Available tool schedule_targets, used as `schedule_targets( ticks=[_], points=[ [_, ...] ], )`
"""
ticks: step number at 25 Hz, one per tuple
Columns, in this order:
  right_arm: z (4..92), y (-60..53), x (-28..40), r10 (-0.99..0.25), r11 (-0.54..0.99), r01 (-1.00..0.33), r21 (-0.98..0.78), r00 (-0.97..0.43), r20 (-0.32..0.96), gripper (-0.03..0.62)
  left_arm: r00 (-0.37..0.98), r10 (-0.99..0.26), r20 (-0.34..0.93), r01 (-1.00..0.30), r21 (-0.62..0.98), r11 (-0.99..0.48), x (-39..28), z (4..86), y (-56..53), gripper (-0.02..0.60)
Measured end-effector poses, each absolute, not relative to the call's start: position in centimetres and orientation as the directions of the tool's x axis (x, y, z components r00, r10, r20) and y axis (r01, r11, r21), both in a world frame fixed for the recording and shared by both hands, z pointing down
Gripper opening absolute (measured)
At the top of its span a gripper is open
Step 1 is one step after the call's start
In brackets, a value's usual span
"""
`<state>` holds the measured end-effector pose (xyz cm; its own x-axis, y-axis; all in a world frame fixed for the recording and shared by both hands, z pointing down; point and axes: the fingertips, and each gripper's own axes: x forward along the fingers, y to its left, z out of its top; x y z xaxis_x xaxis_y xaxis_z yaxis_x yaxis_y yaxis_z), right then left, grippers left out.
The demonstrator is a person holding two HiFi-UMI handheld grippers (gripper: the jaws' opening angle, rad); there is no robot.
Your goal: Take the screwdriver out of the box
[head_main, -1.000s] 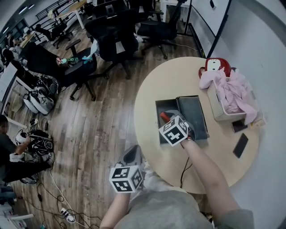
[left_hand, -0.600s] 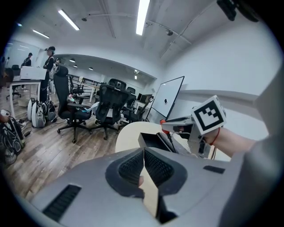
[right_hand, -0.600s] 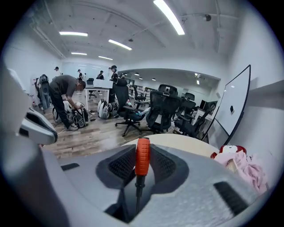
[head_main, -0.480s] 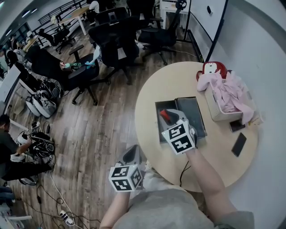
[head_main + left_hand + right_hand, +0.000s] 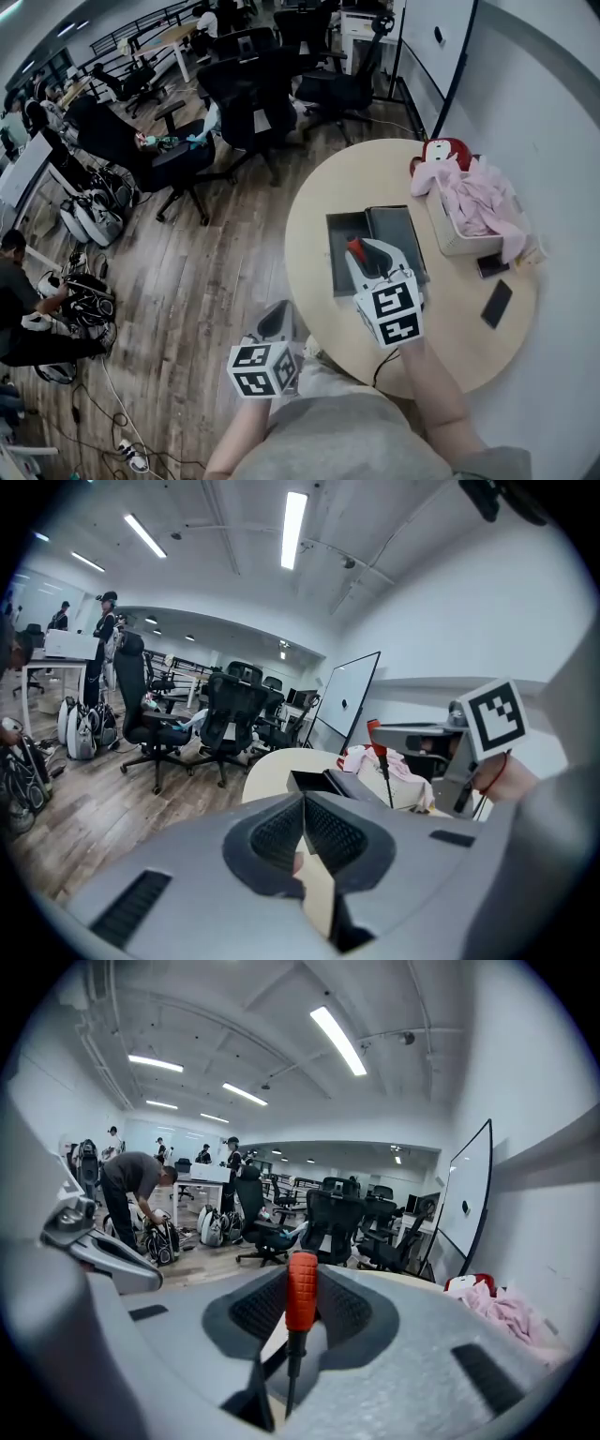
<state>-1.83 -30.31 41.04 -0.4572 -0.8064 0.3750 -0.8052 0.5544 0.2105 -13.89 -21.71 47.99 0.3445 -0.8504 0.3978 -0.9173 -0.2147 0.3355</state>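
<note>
My right gripper [image 5: 361, 251] is shut on the screwdriver [image 5: 356, 248] and holds it in the air above the open dark box [image 5: 339, 234] on the round table [image 5: 328, 187]. In the right gripper view the screwdriver [image 5: 301, 1288] stands upright between the pads, red handle up and thin shaft pointing down. My left gripper [image 5: 277, 323] hovers off the table's near-left edge, over the floor. Its jaws [image 5: 305, 829] are shut with nothing between them. From the left gripper view the raised screwdriver [image 5: 378, 745] and the box [image 5: 314, 782] show ahead.
A white basket of pink cloth [image 5: 469, 211] and a red-and-white object [image 5: 441, 150] stand at the table's far right. A phone [image 5: 496, 303] lies near the right edge. Office chairs [image 5: 253, 94] stand on the wooden floor beyond, and a person [image 5: 14, 281] crouches far left.
My right gripper has lifted the screwdriver up out of the box and drawn back toward the near table edge. The left gripper has risen slightly.
</note>
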Motion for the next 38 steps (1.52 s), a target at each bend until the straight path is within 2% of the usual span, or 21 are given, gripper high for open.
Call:
schedule_targets(
  ticks=[16, 38],
  points=[
    [41.0, -22.6, 1.6, -0.838, 0.500, -0.854, 0.141, -0.437, 0.327, 0.084, 0.327, -0.860, 0.392, -0.925, 0.318, -0.207, -13.5, 47.6, -17.3, 0.005],
    [42.0, -21.2, 1.7, -0.835, 0.500, -0.857, 0.122, -0.440, 0.330, 0.084, 0.338, -0.858, 0.387, -0.920, 0.329, -0.214, -12.9, 47.6, -16.7, 0.005]
  ],
)
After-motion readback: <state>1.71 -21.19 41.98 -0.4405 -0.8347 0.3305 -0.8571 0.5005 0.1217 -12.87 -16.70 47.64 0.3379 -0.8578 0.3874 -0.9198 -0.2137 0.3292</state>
